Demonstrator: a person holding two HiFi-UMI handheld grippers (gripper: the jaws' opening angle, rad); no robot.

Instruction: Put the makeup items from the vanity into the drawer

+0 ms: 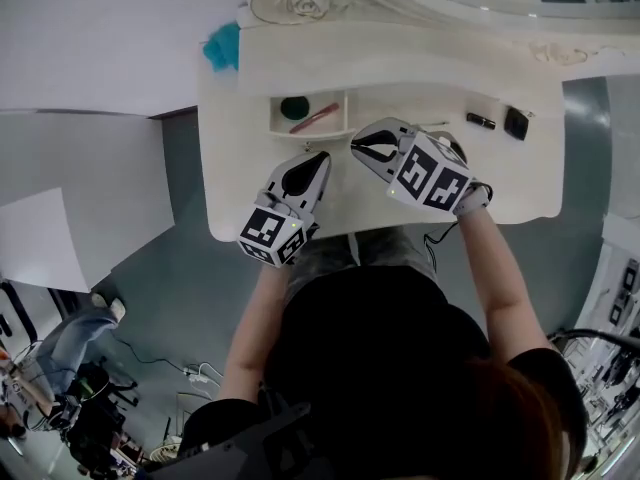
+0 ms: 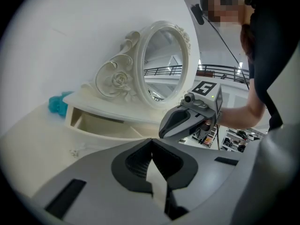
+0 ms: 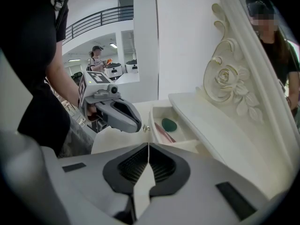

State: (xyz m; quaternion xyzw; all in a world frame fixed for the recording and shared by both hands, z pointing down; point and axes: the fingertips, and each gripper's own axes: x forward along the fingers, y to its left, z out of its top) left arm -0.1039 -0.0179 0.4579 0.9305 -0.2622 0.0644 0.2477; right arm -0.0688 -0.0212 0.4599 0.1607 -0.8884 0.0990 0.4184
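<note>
The cream vanity (image 1: 250, 188) has its small drawer (image 1: 308, 134) pulled open; inside lie a round green item (image 1: 294, 107) and a pink pencil (image 1: 314, 118). Both also show in the right gripper view, the green item (image 3: 169, 124) beside the pencil (image 3: 164, 132). A black lipstick (image 1: 480, 120) and a black square compact (image 1: 516, 123) rest on the vanity top to the right. My left gripper (image 1: 318, 158) hovers just in front of the drawer, shut and empty (image 2: 151, 142). Close by on its right, my right gripper (image 1: 358, 140) is shut with nothing between its jaws (image 3: 148, 146).
An ornate oval mirror (image 2: 166, 62) stands at the back of the vanity. A teal object (image 1: 222, 46) sits at the back left corner. The vanity's front edge (image 1: 340, 233) lies right under my arms, with grey floor around it.
</note>
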